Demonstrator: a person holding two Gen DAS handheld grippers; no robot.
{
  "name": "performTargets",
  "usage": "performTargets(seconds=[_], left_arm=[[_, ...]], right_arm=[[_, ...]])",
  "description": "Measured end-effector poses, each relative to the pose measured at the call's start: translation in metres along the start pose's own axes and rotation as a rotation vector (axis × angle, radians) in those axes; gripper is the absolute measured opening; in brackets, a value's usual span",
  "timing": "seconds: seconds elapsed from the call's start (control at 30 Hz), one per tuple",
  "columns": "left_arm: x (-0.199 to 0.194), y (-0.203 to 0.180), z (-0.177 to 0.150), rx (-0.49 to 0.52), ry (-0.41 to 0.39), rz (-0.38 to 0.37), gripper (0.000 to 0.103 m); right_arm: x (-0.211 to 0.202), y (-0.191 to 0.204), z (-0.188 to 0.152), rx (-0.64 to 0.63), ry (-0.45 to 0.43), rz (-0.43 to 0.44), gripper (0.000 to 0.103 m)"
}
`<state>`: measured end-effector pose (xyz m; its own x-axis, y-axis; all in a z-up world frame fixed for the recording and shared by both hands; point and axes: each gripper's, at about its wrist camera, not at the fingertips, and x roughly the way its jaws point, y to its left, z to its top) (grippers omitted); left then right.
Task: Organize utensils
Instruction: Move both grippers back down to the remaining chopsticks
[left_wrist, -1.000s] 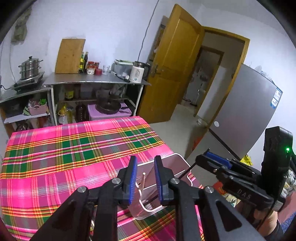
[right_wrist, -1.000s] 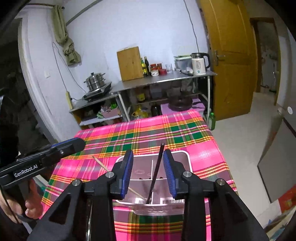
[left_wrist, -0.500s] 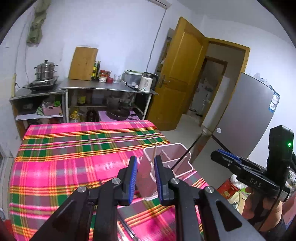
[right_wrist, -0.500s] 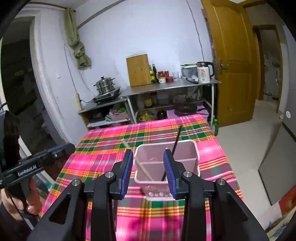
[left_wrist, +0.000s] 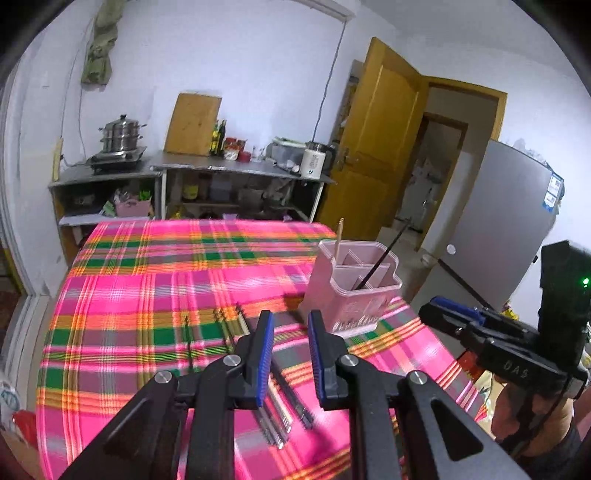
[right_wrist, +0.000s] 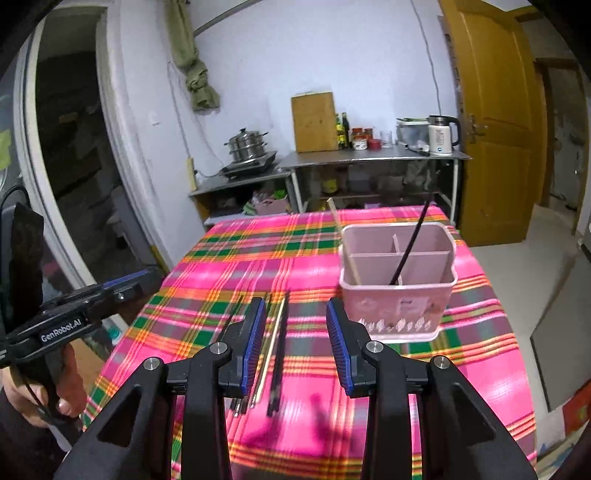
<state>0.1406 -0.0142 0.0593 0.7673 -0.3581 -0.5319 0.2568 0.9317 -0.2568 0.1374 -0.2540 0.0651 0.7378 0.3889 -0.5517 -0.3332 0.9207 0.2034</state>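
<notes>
- Your left gripper (left_wrist: 290, 345) hangs over the near part of the bench (left_wrist: 122, 295), its fingers (left_wrist: 264, 343) parted by a narrow gap with nothing between them.
- Your right gripper (right_wrist: 295, 343) sits at a like height, fingers (right_wrist: 255, 343) spread wider, also empty.
- The loose chopsticks (right_wrist: 275, 347) lie in a rough row on the plaid cloth, running away from you, just left of the pink holder (right_wrist: 397, 280). From the left wrist view the same sticks (left_wrist: 284, 398) pass right under your left fingers.
- The holder stands upright toward the right side of the bench and is divided into compartments. A pale wooden stick (right_wrist: 345, 247) leans in its near left part, and a black stick (right_wrist: 410, 243) leans in the near part further right.
- By the look of it, you are between placements: two sticks are stowed, the rest wait on the cloth, and the step in hand is the reach for the next one.
- The next move calls for lowering one gripper onto a single stick, fingers square across its length. The sticks lie close together, so pick an outer one to avoid dragging its neighbour.
- Expect thin sticks flat on cloth to roll or slip; close gently and lift level before you swing toward the holder.
</notes>
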Motion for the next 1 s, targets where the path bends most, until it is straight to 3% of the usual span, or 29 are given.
performTargets(seconds=[0.37,0.5,1.0], left_arm=[[0.006,0.031,-0.036,-0.045,0.052,0.052,0.018],[0.018,0.045,-0.042,-0.066,0.081,0.067,0.025],[0.112,0.110,-0.056,-0.120,0.226,0.163,0.027]], right_arm=[[0.023,0.012,-0.019,-0.010,0.059,0.040,0.035],[0.040,0.014,-0.026,-0.020,0.093,0.048,0.035],[0.138,0.015,-0.045,-0.039,0.246,0.051,0.019]])
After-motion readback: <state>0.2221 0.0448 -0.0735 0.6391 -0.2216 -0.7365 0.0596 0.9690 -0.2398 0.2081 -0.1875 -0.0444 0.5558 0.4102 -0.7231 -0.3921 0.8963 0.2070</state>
